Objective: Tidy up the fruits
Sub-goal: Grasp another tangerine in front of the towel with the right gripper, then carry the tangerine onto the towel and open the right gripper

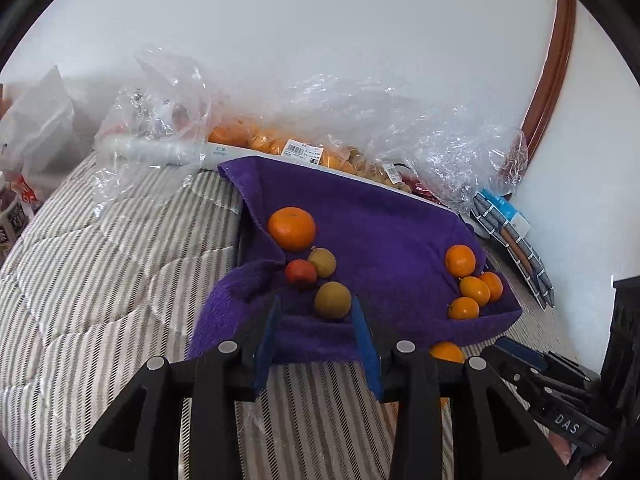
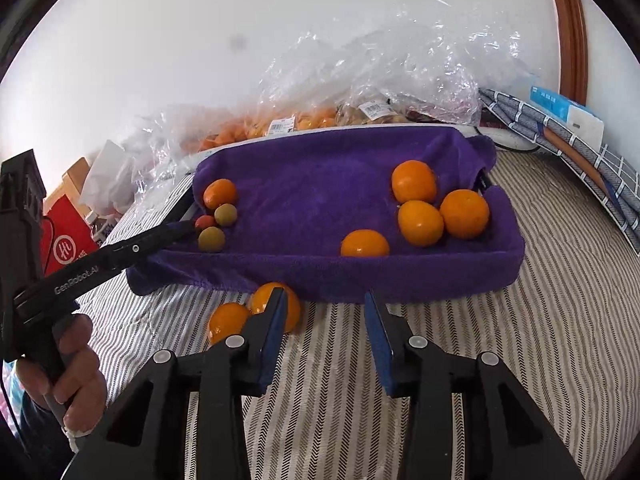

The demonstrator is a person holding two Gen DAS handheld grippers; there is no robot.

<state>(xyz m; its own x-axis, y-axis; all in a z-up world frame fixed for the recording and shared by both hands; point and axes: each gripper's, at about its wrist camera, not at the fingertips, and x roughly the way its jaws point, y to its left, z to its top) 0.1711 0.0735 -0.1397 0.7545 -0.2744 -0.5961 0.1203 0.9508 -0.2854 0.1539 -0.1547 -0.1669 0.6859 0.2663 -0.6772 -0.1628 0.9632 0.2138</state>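
Two round orange citrus fruits [image 2: 256, 312] beside your empty, parted right gripper [image 2: 326, 304] may roll off the striped quilt [image 2: 520, 340] if nudged.

You are in a home bedroom: a striped quilted bedspread [image 2: 460, 360] covers the bed against a white wall [image 2: 200, 60], grocery bags [image 1: 360, 120] at its far edge, folded bedding [image 2: 560, 140] far right.

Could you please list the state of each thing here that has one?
left gripper: open, empty
right gripper: open, empty
purple towel: lining the tray, holding fruit
two oranges: loose on the bedspread, outside the tray
plastic bags: crumpled, fruit inside
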